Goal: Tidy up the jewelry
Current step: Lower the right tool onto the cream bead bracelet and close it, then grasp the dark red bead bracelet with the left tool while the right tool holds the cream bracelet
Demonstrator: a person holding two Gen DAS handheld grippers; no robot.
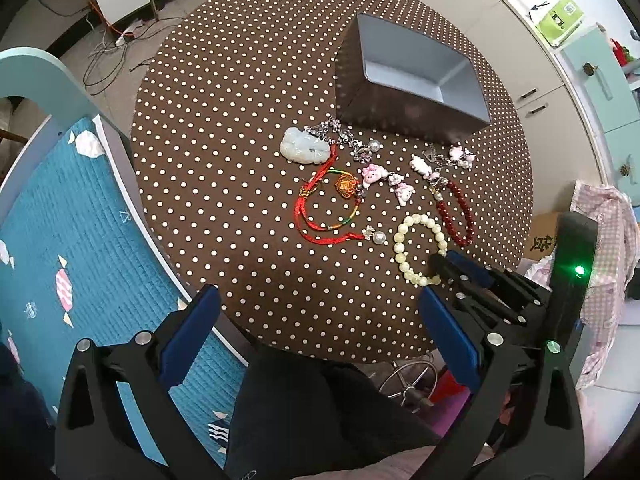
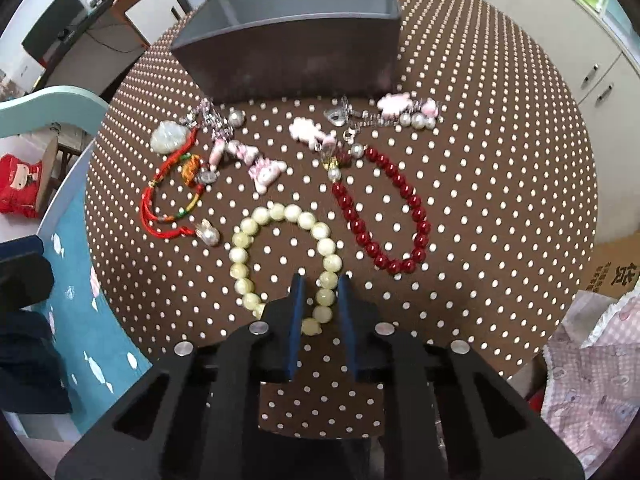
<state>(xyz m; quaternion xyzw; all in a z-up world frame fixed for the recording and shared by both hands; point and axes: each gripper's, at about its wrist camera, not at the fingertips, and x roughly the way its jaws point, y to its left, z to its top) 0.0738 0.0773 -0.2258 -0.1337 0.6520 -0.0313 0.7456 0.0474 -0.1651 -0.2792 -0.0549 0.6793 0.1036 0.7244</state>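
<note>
While the pale bead bracelet (image 2: 286, 258) lies flat on the dotted counter (image 2: 500, 200), the right tool (image 2: 321, 300) comes at it from straight above. Its two blue fingers (image 2: 297, 320) stand on either side of the near stretch of beads, nearly together — I think they pinch those beads, but one pad may not quite touch. The ring looks a bit longer from near to far than side to side. The right tool is the nearer one by far. The left tool (image 1: 316, 320) hangs back over the counter's edge, spread wide and holding nothing.

Just beside the pale ring lies one dark red bead bracelet (image 2: 384, 216). On the other side lies one red cord bracelet (image 2: 168, 204). Further back sits one pale carved stone (image 2: 168, 136) and a mix of pink charms (image 2: 268, 172) on chains — too tangled to count. Behind them all stands one grey box (image 2: 296, 60), open on top.
</note>
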